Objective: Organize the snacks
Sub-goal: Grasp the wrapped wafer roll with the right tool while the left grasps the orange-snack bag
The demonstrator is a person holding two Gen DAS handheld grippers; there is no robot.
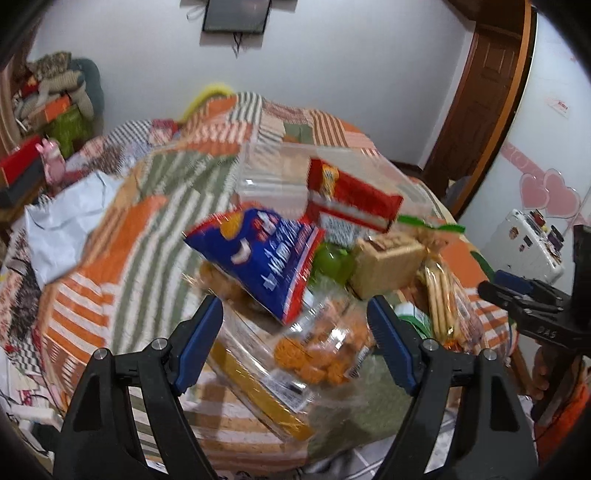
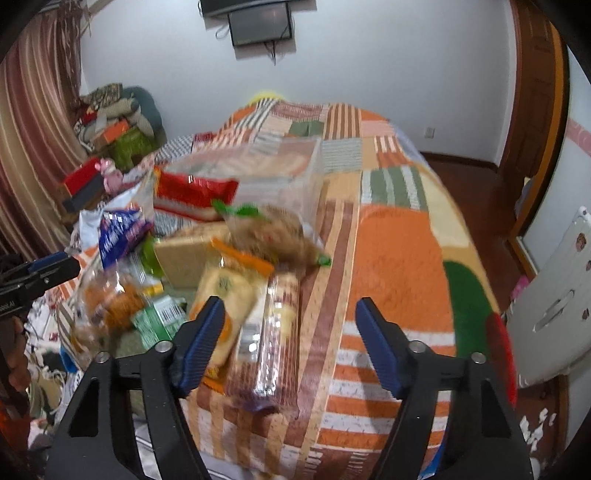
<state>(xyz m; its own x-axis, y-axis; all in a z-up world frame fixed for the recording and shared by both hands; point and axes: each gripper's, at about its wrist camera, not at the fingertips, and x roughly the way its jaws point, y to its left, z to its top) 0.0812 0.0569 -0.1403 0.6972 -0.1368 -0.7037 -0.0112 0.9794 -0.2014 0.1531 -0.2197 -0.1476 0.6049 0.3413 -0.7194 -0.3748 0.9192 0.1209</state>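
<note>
Blue-padded fingers of the left gripper [image 1: 295,343] stand spread, nothing pinched, with a clear bag of round orange cookies [image 1: 317,358] showing between them on the patchwork bedspread [image 1: 122,236]. Just beyond that bag a blue snack bag [image 1: 266,258] lies tilted on top of the heap, and behind it a red cracker packet [image 1: 354,195] leans into a clear plastic bin [image 1: 273,177]. Right of the blue bag sit a green packet [image 1: 332,262] and a tan block of wafers [image 1: 388,262]; a bag of breadsticks [image 1: 443,299] lies at the heap's right edge. The whole snack pile sits near the foot of the bedspread, blurred.

From the other wrist, the right gripper [image 2: 290,343] is likewise spread and holds nothing. Its left finger overlaps a pale biscuit packet [image 2: 225,295], and a clear sleeve of crackers [image 2: 273,332] lies lengthwise between the fingers. Beyond these a green-topped bag of brown snacks [image 2: 269,229] rests on the pile, in front of the clear bin, with bare orange bedspread to the right.

Around the bed: a wall-mounted screen [image 2: 260,22] above the far end, a heap of folded textiles [image 1: 55,85] in the left corner, striped curtains [image 2: 33,129], a wooden door [image 1: 484,88], and a white appliance [image 2: 554,306] close on the right.
</note>
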